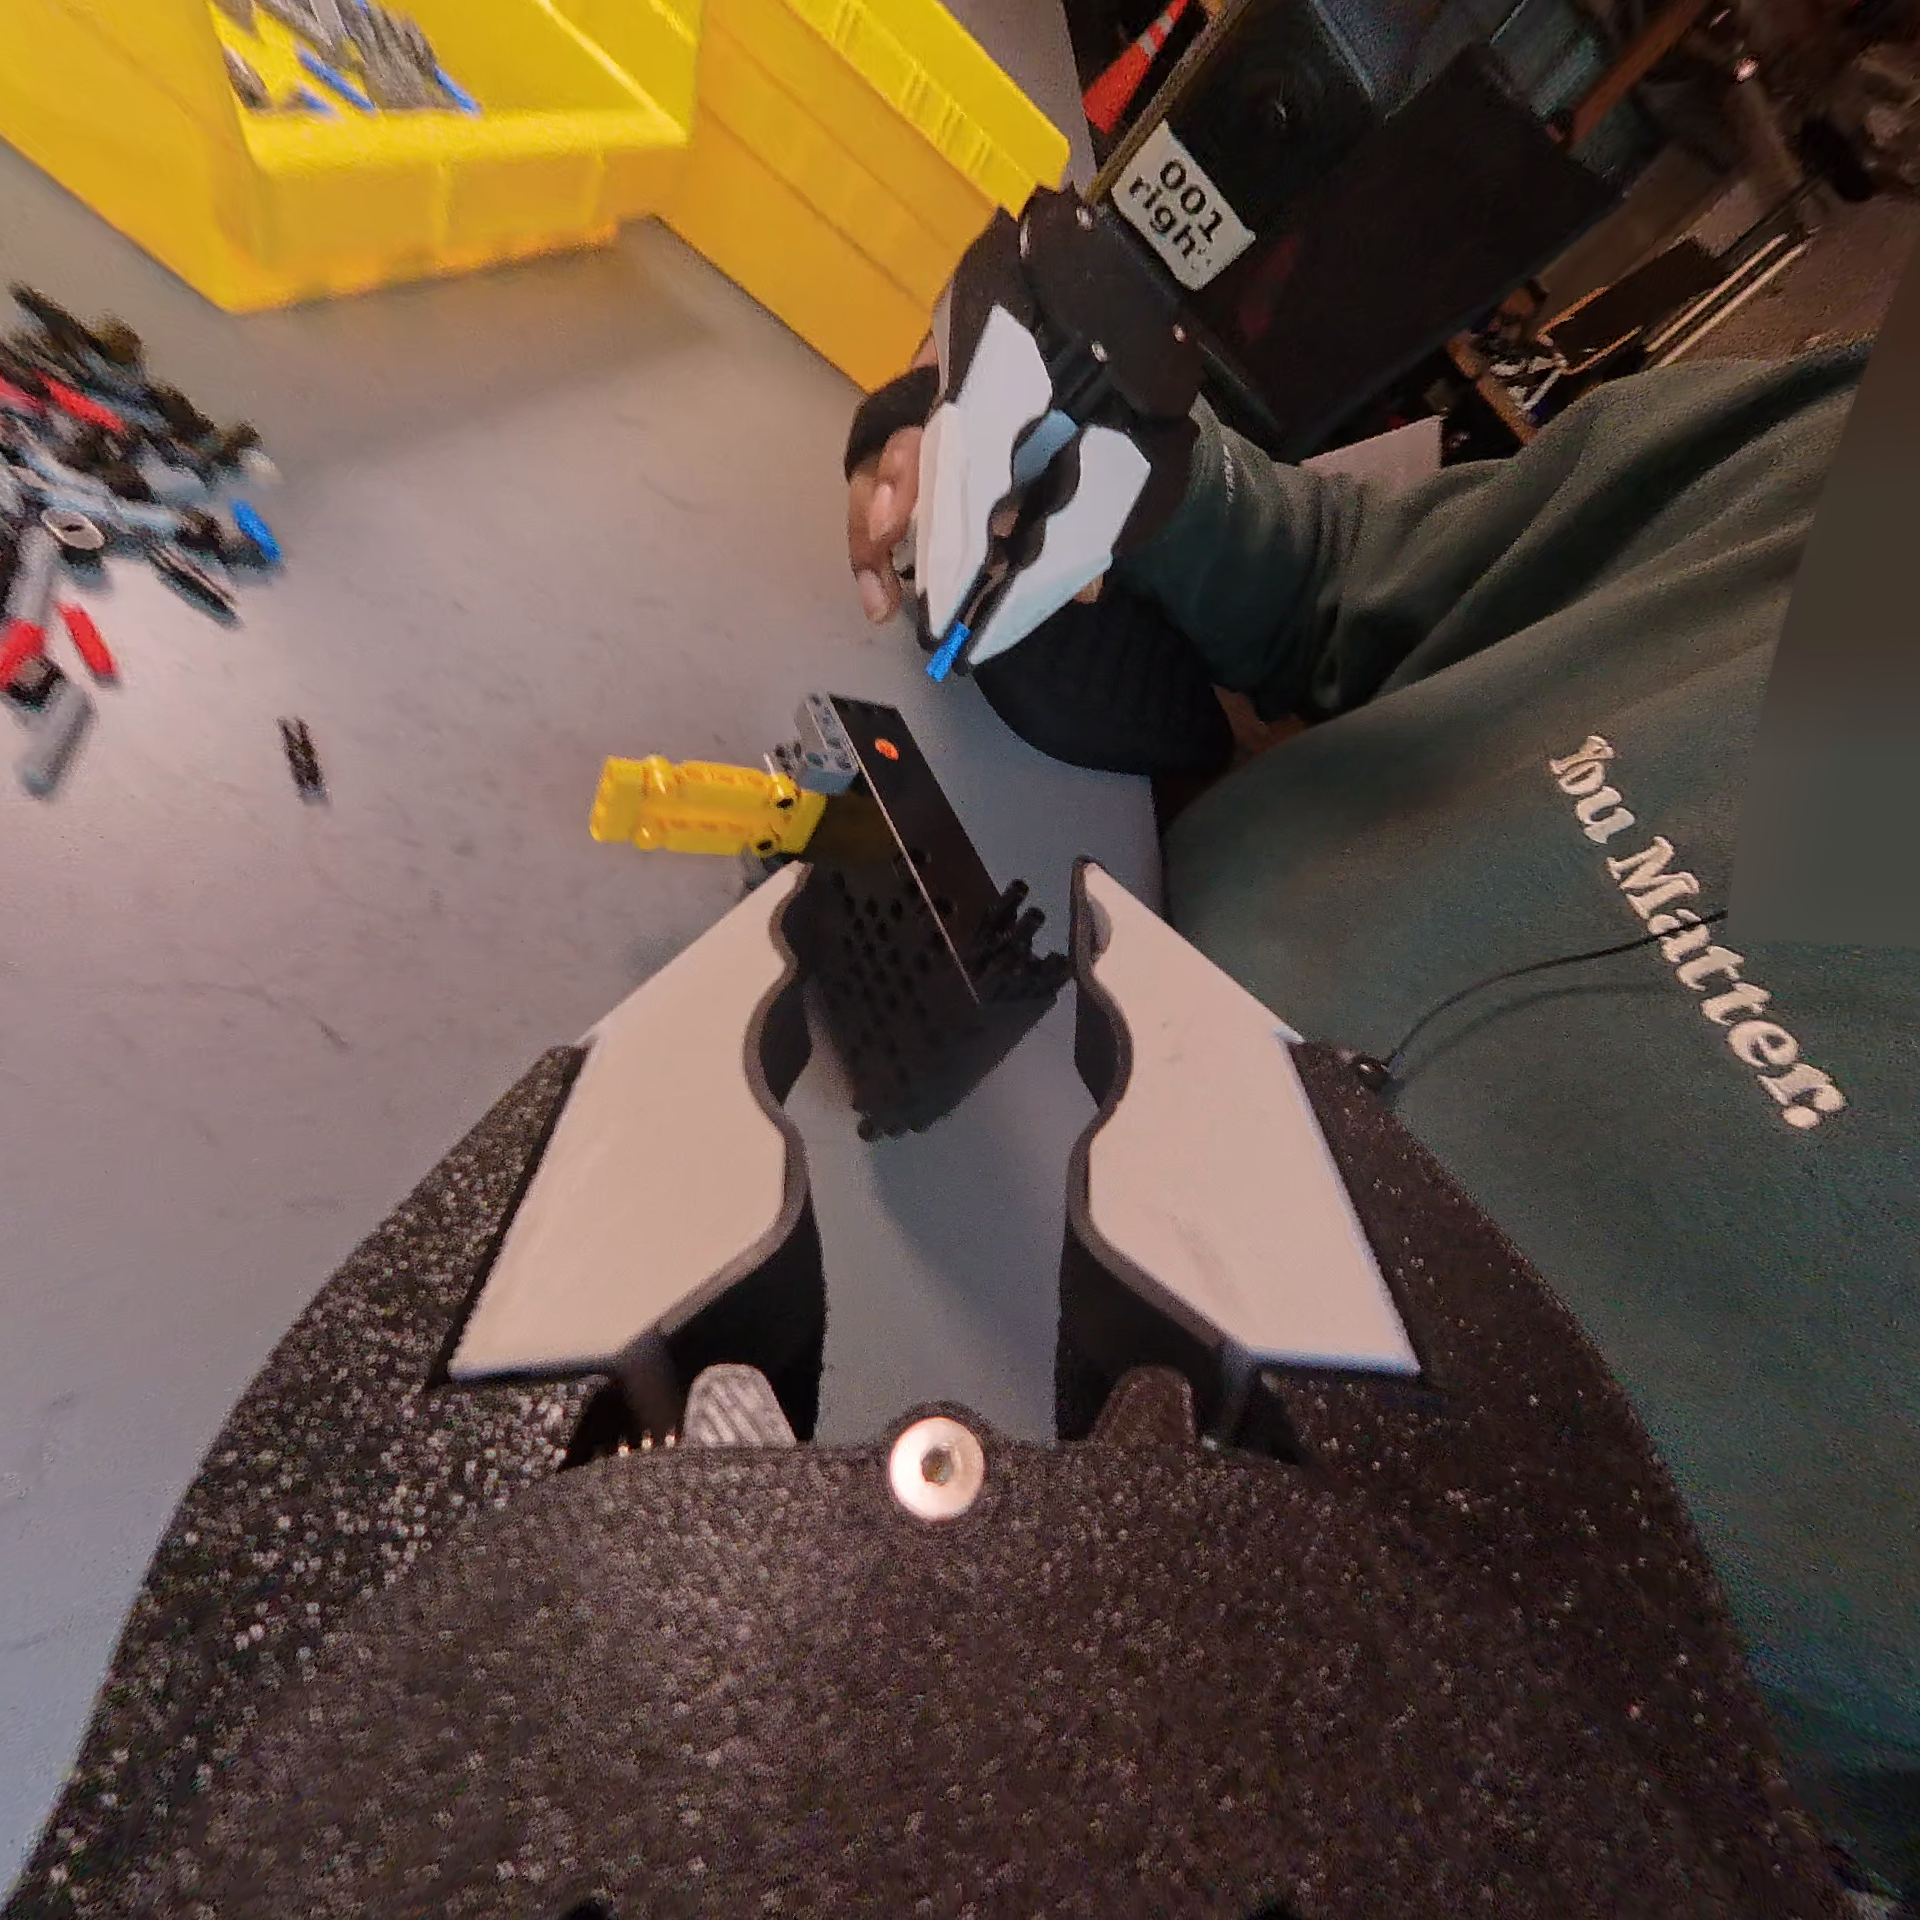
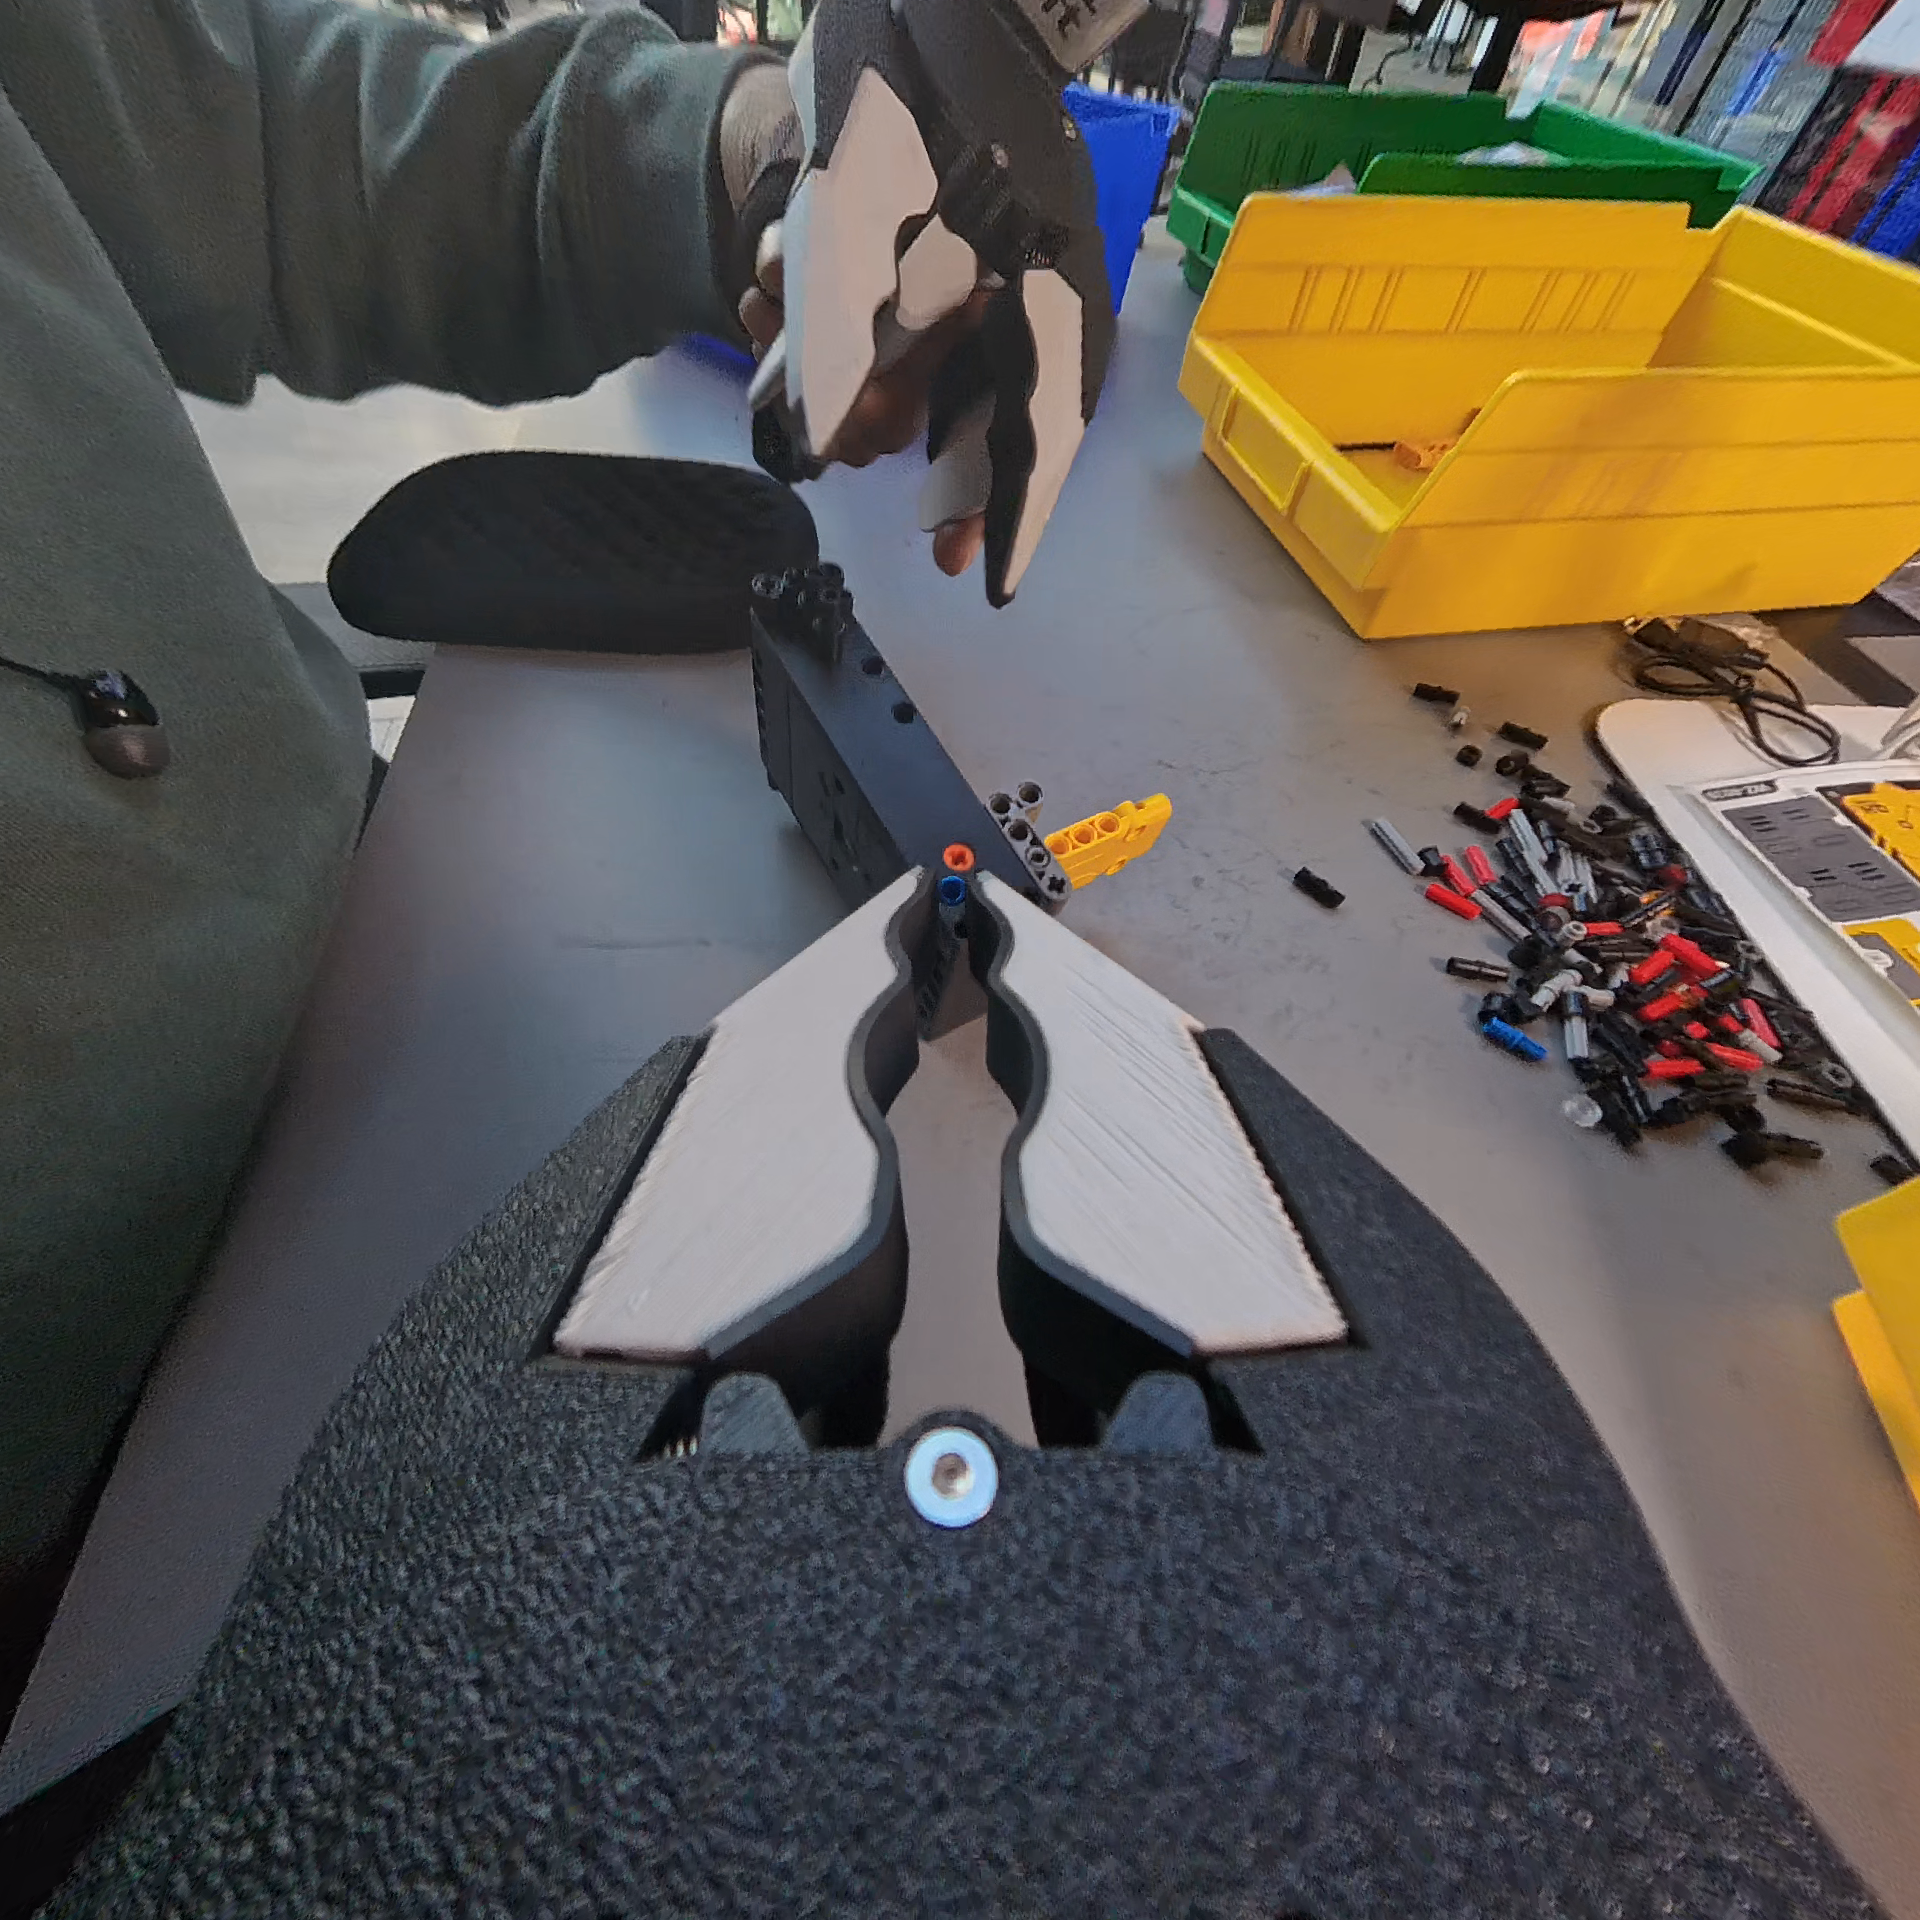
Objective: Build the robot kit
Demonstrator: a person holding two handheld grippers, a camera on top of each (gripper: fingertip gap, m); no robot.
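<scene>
A long black block assembly [image 1: 914, 935] with an orange dot and a yellow piece [image 1: 696, 805] at one end lies on the grey table [image 1: 468, 499]. My left gripper [image 1: 940, 883] is open and empty, its fingers on either side of the block's near end and above it. In the right wrist view the left gripper [image 2: 904, 509] hovers over the block's [image 2: 862, 748] far end, apart from it. My right gripper [image 2: 951, 883] is shut on a small blue pin [image 2: 951, 891], just short of the orange dot [image 2: 958, 855]. It also shows in the left wrist view [image 1: 961, 644] with the pin [image 1: 948, 657].
A pile of small black, red, grey and blue parts [image 2: 1621, 977] lies to the right, beside a printed booklet [image 2: 1818, 862]. Yellow bins [image 2: 1558, 416] and a green bin [image 2: 1455, 145] stand behind. A black pad [image 2: 571, 551] and a person's green sleeve sit at the table's left edge. The grippers' ends are close to 10 centimeters from one another.
</scene>
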